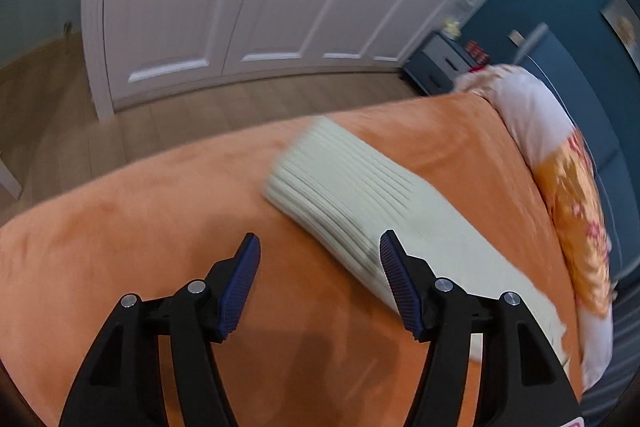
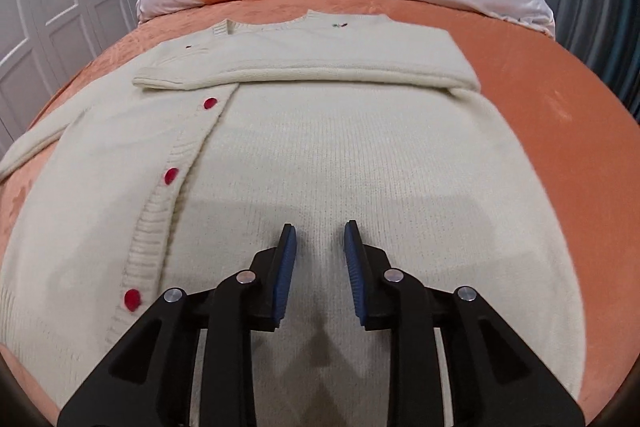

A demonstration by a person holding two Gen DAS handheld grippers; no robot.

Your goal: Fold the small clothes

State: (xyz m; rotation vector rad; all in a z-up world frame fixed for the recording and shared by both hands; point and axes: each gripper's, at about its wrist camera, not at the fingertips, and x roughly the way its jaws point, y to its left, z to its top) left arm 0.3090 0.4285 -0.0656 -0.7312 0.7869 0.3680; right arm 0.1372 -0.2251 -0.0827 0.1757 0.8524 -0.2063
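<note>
Left wrist: sleeve (image 1: 352, 203) blurred, left tongs (image 1: 320, 247) wide, empty | right tongs (image 2: 319, 231) part-open, empty over cardigan (image 2: 320, 155)

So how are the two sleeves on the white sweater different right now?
The right sleeve is folded flat across the cardigan's chest; the left sleeve stretches out sideways onto the orange bedspread. The folded one's cuff lies on knit; the other's ribbed cuff lies on the bedspread, near the open left gripper. Both are cream knit.
</note>
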